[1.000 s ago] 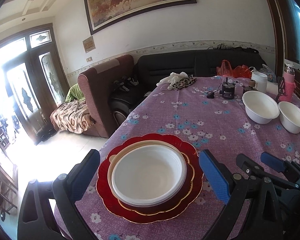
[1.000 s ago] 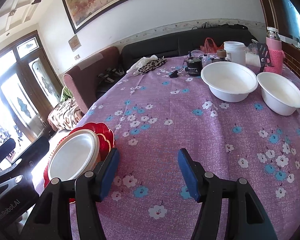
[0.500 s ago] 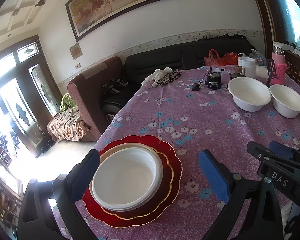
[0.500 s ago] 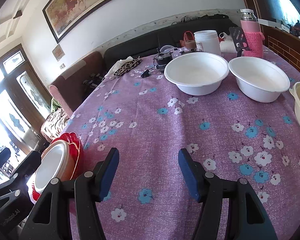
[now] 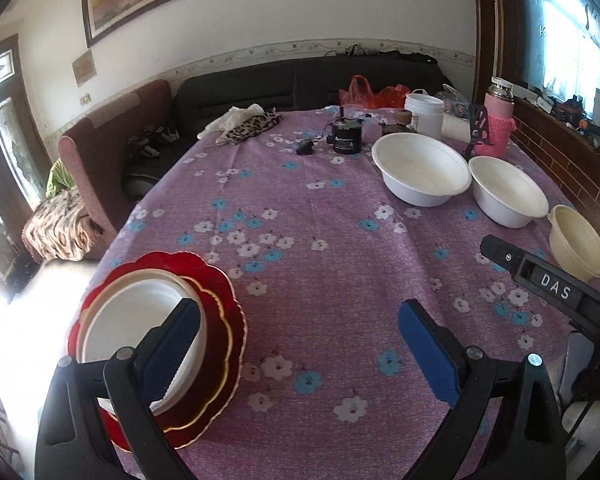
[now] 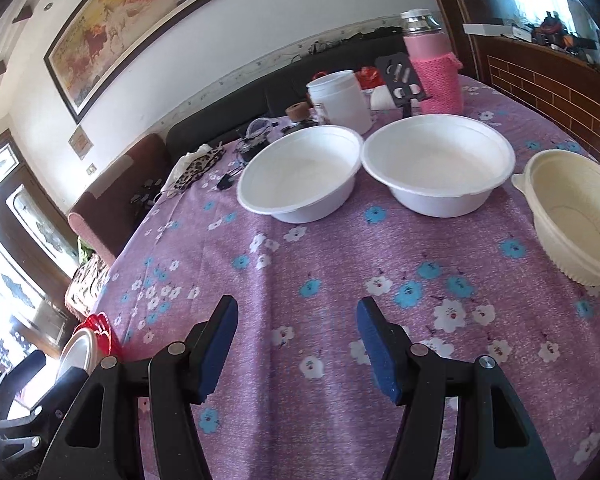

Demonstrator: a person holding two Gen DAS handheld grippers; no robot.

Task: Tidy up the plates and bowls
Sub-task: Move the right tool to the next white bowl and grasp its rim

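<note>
Bowls (image 6: pixel 300 174), round smooth white foam, rims touching on floral tablecloth (image 6: pixel 340 288)

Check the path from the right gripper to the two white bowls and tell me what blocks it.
Nothing visible blocks it. The right gripper is open and empty, with only bare tablecloth between it and the nearer white bowl and the second white bowl. The cream bowl sits off to the right.

Purple floral table (image 6: pixel 300 272): two white bowls (image 6: pixel 300 174) touching, cream bowl (image 6: pixel 572 216), red plate stack (image 5: pixel 220 320).
</note>
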